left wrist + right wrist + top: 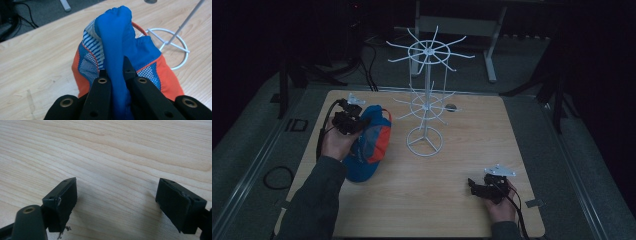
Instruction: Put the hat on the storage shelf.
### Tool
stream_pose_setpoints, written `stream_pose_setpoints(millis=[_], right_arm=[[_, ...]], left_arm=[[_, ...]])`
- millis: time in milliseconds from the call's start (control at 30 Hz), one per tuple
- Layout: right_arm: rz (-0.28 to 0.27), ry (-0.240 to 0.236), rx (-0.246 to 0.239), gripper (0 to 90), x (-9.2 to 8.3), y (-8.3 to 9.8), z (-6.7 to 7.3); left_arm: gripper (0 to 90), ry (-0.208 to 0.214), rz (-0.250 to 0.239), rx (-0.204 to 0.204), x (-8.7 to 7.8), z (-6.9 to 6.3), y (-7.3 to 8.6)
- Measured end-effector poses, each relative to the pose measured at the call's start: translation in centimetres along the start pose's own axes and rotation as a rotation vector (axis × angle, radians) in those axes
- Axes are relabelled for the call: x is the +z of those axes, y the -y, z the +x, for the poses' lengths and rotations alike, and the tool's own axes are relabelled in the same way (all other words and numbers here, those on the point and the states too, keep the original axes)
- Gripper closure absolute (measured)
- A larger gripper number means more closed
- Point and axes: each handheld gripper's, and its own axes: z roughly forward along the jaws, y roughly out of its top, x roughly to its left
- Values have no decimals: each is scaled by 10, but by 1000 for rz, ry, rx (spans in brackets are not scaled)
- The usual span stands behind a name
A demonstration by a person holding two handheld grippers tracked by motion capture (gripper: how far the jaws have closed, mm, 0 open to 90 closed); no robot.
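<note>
Left gripper (115,72) clenches the blue cap (120,50) fold; right gripper (116,202) gapes over bare table (112,150).

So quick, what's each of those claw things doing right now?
Left gripper: closed on a fold of the blue and orange cap.
Right gripper: open, holding nothing, over the bare wooden table.

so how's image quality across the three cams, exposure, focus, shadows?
High view: badly underexposed, surroundings near black, white rack and cap still readable. Left gripper view: bright and even, blue fabric sharp between the left gripper jaws. Right gripper view: well lit, wood grain of the table crisp, soft shadows under the right gripper, near jaw edges slightly soft.
</note>
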Motion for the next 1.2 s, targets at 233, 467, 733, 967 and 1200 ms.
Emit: stream_pose_setpoints(millis=[233,467,733,967,1200], right_arm=[[0,0,0,173,0,0,0],[-1,0,-1,173,0,0,0],[0,0,0,173,0,0,0],[-1,0,1,173,0,0,0],[-1,1,-1,173,0,0,0]], left_arm=[[893,-19,-67,-25,-12,7,-8],[893,-40,-122,-33,-23,10,-20],[893,-33,-179,-36,-30,16,-31],[893,-11,-235,-26,-36,19,-39],[893,23,-282,-24,-42,24,-45]])
